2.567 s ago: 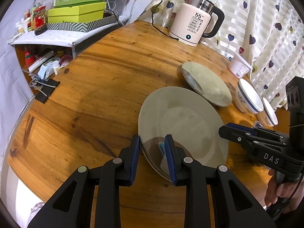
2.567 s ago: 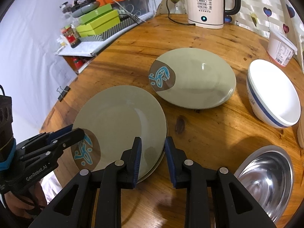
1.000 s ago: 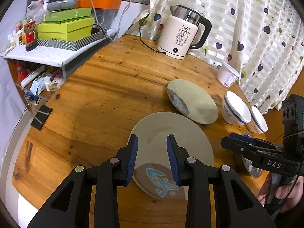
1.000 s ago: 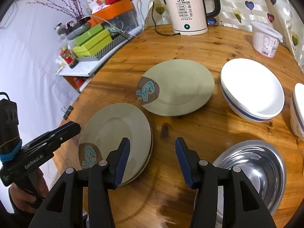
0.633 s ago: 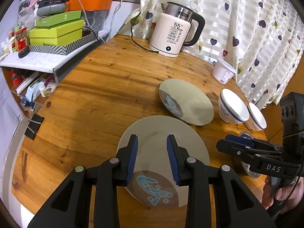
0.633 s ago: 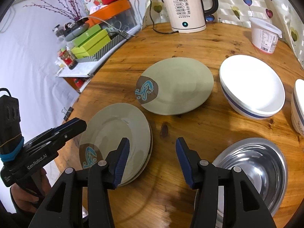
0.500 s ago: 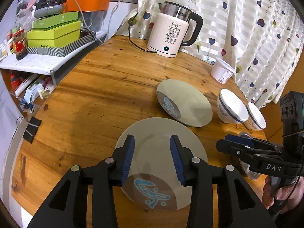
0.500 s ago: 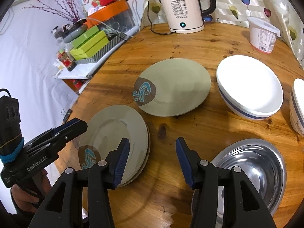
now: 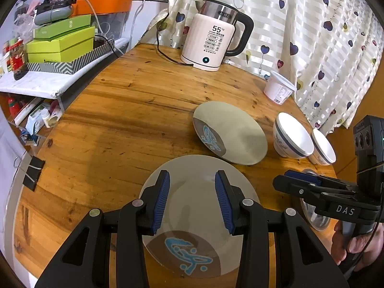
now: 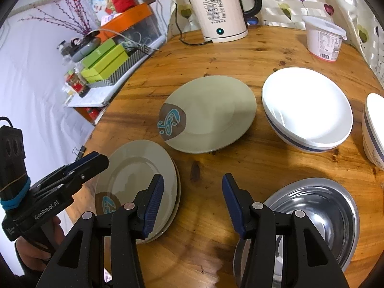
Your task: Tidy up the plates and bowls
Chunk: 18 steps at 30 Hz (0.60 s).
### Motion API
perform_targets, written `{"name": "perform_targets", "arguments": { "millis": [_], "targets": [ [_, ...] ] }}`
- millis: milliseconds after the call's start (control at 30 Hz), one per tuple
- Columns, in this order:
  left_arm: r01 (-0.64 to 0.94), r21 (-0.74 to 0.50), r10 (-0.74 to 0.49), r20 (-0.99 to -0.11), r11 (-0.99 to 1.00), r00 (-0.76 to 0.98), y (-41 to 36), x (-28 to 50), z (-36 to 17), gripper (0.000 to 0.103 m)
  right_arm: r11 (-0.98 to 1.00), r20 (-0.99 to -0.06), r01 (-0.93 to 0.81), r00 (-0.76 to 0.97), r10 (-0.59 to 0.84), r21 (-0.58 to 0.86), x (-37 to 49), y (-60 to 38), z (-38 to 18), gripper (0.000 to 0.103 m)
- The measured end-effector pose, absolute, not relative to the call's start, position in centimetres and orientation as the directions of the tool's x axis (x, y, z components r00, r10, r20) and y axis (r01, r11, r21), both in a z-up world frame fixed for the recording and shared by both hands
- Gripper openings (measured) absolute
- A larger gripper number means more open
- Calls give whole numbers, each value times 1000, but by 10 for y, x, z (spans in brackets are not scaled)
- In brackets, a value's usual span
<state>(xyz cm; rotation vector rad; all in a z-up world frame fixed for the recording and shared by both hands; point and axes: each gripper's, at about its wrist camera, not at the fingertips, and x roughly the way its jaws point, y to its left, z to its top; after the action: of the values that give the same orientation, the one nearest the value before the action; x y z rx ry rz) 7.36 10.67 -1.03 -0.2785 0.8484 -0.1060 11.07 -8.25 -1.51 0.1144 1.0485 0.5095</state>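
A stack of grey-green plates (image 9: 199, 192) (image 10: 139, 182) lies near the table's front edge, its blue-and-brown emblem toward me. My left gripper (image 9: 192, 180) (image 10: 96, 160) hovers over the stack, open, with nothing between its fingers. A single matching plate (image 9: 237, 134) (image 10: 211, 115) lies farther back. Right of it stand a large white bowl (image 9: 292, 139) (image 10: 307, 110) and a smaller white bowl (image 9: 322, 147) (image 10: 374, 132). My right gripper (image 10: 193, 180) (image 9: 300, 184) is open above bare wood, between the stack and a steel bowl (image 10: 316, 206).
A cream electric kettle (image 9: 211, 43) with its cord stands at the back of the round wooden table (image 9: 120, 124). A white yogurt tub (image 9: 278, 88) sits by the heart-patterned curtain. A shelf with green boxes (image 9: 60, 43) adjoins the table's left side.
Both grippers have come off the rim of the top plate, which now rests on the stack, and pulled back and up. The jaws of both stand wider than before.
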Motion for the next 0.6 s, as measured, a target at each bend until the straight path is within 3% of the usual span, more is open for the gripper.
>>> {"name": "perform_targets", "arguments": {
  "millis": [600],
  "targets": [
    [37,-270,-233,-746,962,624,102,120,-10,41,896,-798,-236,408,443,377,138,-90,-20,51]
  ]
}}
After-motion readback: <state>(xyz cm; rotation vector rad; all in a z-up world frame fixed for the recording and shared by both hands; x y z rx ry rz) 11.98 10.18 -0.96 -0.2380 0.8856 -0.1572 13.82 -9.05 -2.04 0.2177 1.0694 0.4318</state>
